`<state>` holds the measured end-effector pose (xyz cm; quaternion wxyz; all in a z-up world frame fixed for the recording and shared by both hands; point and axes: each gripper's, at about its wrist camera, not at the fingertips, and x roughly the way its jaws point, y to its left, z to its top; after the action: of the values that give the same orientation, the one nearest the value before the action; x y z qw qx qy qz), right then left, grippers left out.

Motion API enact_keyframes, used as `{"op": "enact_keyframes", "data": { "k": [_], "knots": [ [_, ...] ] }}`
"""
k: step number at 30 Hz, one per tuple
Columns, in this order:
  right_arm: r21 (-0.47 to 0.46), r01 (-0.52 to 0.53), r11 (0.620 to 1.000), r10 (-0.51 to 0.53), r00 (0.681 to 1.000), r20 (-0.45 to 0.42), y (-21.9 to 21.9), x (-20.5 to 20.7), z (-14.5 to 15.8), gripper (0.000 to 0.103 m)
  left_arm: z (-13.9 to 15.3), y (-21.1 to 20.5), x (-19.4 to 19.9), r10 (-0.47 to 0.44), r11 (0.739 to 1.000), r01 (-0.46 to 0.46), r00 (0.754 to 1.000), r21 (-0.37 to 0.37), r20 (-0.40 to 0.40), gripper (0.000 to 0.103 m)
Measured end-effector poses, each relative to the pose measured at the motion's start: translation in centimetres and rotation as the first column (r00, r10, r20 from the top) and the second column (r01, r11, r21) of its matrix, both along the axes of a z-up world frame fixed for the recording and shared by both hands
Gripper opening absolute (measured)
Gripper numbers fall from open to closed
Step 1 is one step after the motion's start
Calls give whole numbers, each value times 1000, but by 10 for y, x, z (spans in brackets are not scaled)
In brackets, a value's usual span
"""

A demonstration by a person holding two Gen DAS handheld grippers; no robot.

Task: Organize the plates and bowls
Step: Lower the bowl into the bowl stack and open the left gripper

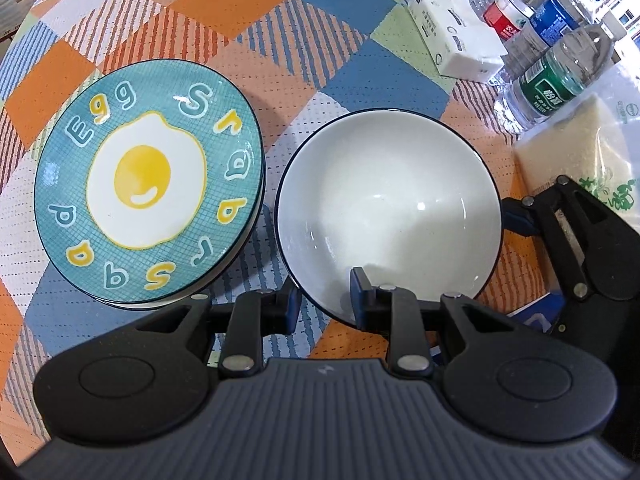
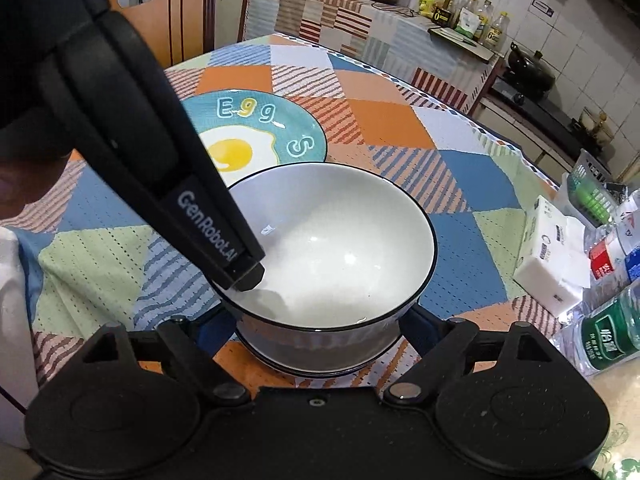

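While my left gripper (image 1: 326,300) pinches the glossy white dark-rimmed ceramic bowl's (image 1: 388,216) near rim at lower centre, my right gripper (image 2: 318,330), spread, straddles it; next, I judge, stacking.

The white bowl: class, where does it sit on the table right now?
In the left wrist view the white bowl sits right of the egg plate, its near rim pinched by the left gripper.

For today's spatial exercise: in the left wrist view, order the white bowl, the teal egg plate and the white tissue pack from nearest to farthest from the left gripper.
1. White bowl, rim between the left gripper fingers.
2. Teal egg plate, left.
3. White tissue pack, far right.
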<state>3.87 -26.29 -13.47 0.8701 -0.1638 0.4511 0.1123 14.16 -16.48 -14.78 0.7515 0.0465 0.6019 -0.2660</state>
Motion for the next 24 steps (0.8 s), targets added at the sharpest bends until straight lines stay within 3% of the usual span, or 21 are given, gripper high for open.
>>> {"op": "enact_keyframes", "data": {
  "k": [7,14,24],
  "knots": [
    [-13,24,1000,-24,1000,-20,-1,-4,-4,96,-3,-3,-5,-15,1000,15,1000,19,26,24],
    [12,17,1000,-17,1000,0,-5,-9,3,96,8,8,-7,-6,1000,7,999,-24,35,24],
    [72,-6,997,0,997,77,-5,-36,38,96,42,29,-22,16,993,-6,996,-116,89,27]
  ]
}}
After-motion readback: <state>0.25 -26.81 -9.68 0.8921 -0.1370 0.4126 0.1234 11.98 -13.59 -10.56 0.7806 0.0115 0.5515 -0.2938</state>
